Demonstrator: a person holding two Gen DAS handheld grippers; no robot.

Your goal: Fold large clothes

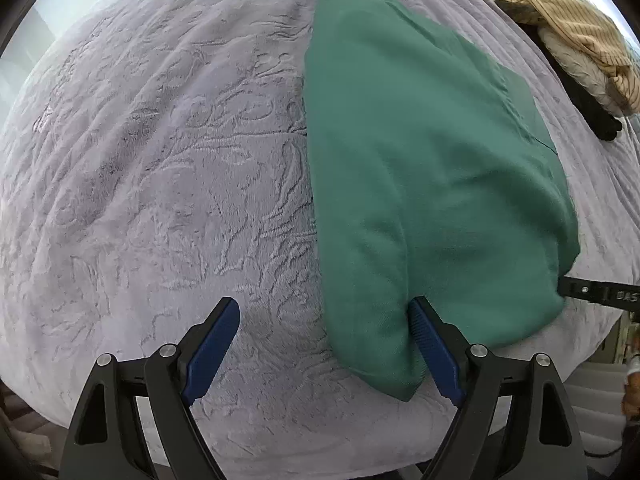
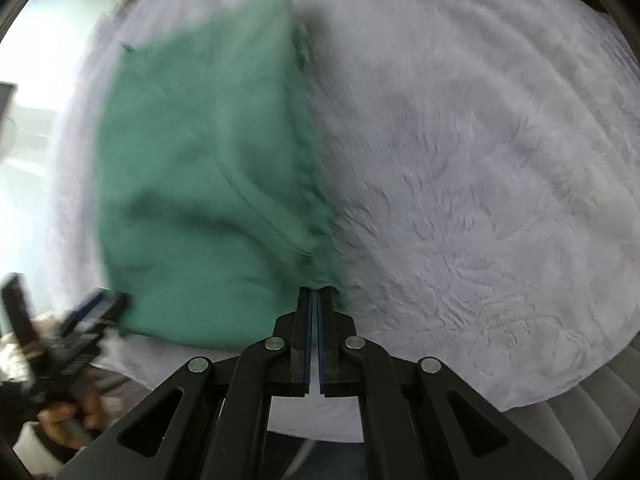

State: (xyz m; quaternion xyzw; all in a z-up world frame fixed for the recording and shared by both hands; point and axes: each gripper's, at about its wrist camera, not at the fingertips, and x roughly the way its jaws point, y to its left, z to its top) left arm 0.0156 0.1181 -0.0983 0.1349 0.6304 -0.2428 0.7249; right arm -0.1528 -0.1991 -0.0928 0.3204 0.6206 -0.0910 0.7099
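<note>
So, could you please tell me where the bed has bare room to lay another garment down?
The lavender blanket lies bare left of the green sweatshirt, and right of it in the right wrist view. Crowded at the far right corner: the striped clothes pile.

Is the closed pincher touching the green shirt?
Touching. In the right wrist view the right gripper has its jaws pressed together, and the corner of the green shirt runs right into their tips.
</note>
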